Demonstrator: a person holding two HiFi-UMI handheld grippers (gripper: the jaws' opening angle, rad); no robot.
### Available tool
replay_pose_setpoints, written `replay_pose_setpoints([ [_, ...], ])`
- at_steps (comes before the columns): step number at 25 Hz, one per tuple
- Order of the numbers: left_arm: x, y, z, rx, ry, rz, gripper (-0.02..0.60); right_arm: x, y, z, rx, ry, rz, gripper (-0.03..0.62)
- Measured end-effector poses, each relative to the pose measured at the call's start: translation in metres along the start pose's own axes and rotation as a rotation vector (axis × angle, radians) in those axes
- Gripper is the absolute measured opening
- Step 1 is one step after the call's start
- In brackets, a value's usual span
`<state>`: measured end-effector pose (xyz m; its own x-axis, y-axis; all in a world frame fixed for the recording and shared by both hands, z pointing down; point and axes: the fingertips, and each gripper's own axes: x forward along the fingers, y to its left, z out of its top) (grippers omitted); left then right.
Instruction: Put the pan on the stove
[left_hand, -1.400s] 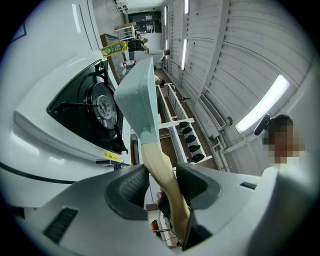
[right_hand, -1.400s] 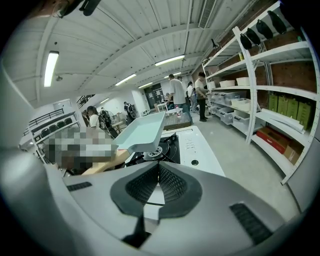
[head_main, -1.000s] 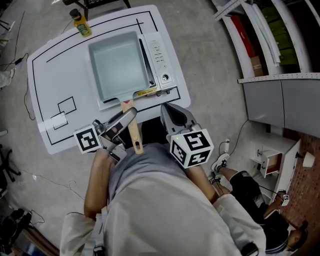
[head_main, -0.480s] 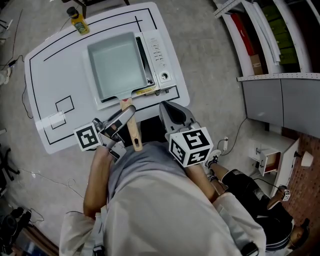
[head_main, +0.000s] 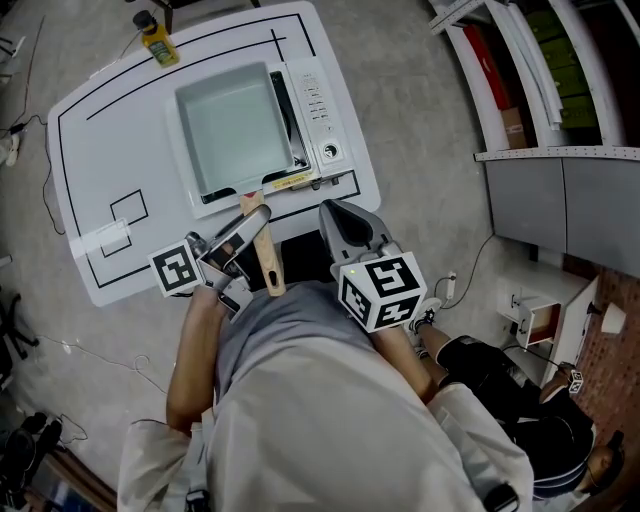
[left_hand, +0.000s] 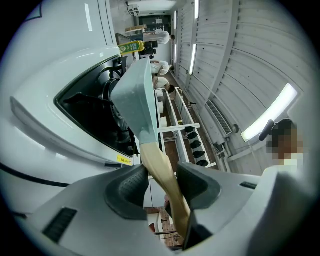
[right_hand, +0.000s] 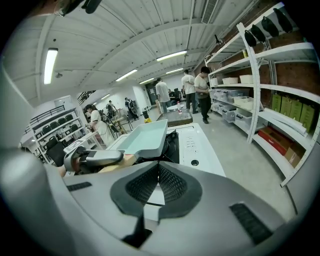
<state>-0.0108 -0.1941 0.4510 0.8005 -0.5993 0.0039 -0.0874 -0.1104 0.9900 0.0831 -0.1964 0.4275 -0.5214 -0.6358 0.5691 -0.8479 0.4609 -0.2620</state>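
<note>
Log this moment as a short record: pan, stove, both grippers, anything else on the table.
pan: square, pale teal, wooden handle, over the stove burner
stove: white, on the white table
left gripper: jaws closed on the pan handle
right gripper: jaws together, empty, clear of the pan
other: yellow bottle at the table's far corner

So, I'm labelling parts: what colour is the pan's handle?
Pale tan, wood-like; the handle shows best in the left gripper view.

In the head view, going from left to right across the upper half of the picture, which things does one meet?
yellow plastic bottle → pale green square pan → white control panel of the stove, with buttons and a knob → white metal shelf rack
</note>
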Motion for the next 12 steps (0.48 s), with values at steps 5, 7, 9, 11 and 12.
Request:
replay_pose_setpoints([
  [5,0.0025,0.0028,0.0002,-0.011,-0.005,0.004,0.173,-0.0007,-0.0012,0.0005,0.000,0.002,0.003,0.009],
  [7,0.0035,0.0032,0.0002,-0.012,-0.006,0.001,0.173,-0.0006,-0.0018,0.0010,0.000,-0.002,0.003,0.009],
  [9,0.0044,0.0045,-0.0006,-0.013,-0.004,-0.001,0.173,-0.0008,-0.0027,0.0003,0.000,-0.004,0.002,0.009],
  [11,0.0048,0.0073,-0.0020,-0.018,0.000,0.002,0.173,-0.0016,-0.0037,-0.0009,0.003,-0.003,0.000,0.009],
  [12,0.0049,0.0086,-0.0023,-0.022,0.002,0.003,0.173,-0.0020,-0.0040,-0.0014,0.005,-0.003,-0.002,0.009],
])
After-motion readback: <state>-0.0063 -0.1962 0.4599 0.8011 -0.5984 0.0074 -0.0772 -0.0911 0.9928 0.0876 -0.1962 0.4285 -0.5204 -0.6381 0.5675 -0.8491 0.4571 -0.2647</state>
